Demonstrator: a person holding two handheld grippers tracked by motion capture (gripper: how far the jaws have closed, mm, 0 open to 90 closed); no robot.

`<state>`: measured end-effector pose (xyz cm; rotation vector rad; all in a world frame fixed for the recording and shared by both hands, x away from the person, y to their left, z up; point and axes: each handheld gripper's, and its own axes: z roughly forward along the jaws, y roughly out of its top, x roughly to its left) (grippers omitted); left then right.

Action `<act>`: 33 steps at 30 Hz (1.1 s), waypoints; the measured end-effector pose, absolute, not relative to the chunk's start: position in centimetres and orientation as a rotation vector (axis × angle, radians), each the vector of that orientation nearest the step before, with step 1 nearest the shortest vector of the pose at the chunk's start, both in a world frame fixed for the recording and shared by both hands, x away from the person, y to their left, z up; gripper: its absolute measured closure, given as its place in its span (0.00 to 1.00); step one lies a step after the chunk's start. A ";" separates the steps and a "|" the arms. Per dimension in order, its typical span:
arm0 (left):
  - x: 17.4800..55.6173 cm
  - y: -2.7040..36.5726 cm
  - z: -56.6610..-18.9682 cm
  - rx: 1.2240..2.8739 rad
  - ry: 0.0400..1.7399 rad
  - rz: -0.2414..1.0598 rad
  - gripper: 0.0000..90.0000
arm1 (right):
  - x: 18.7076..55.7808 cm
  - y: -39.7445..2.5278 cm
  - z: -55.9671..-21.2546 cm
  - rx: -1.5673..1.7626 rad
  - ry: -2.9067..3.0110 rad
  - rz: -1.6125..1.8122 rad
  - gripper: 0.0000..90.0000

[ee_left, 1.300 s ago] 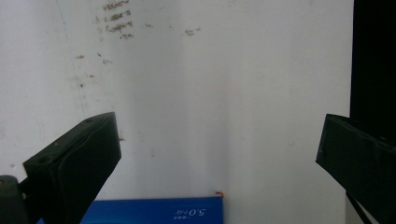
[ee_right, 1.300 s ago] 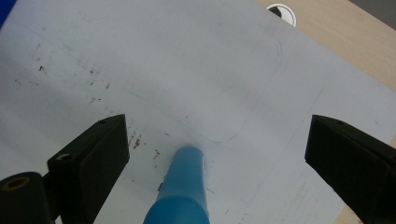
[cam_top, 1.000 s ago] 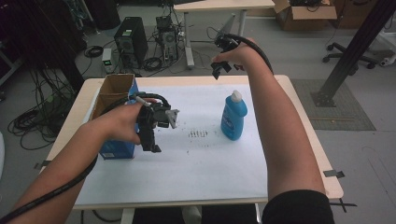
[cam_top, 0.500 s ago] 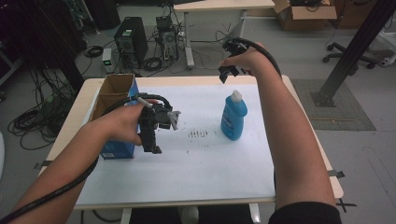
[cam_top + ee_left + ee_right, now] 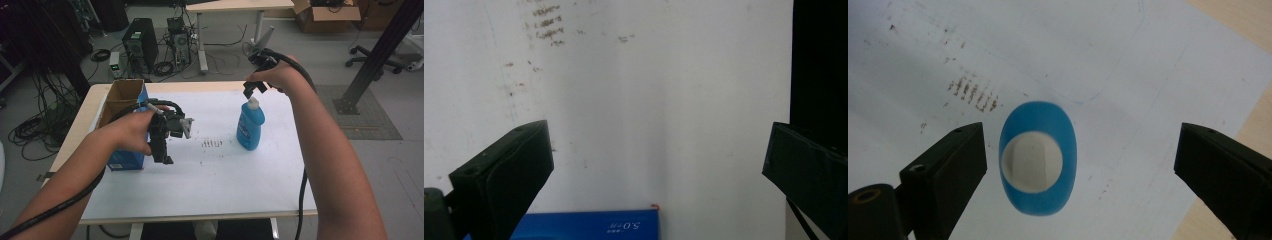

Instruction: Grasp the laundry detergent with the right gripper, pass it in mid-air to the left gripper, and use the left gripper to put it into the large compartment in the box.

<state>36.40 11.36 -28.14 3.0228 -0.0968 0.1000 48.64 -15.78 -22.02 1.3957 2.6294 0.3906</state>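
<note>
The blue box [image 5: 586, 226] at the left side of the table is showing white print that reads "5.0", seen upside down in the left gripper view. The smaller print beside it is staying illegible.

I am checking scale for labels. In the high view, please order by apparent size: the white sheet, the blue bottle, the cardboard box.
1. White sheet, by far.
2. Cardboard box; partly hidden by the arm.
3. Blue bottle, clearly smallest.

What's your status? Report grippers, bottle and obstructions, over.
Right gripper open, directly above blue bottle, white cap between its jaws, no contact. Left gripper open, empty, beside blue box. Nothing blocks the bottle.
</note>
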 end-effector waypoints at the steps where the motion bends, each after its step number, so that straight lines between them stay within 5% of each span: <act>1: 36.4 11.4 -28.1 3.023 -0.097 0.100 0.00 | 48.6 -15.8 -22.0 1.396 2.629 0.391 0.07; 33: 37.4 10.3 -27.9 3.050 -0.101 0.082 0.00 | 41.2 -19.4 -26.7 1.335 2.674 0.495 0.07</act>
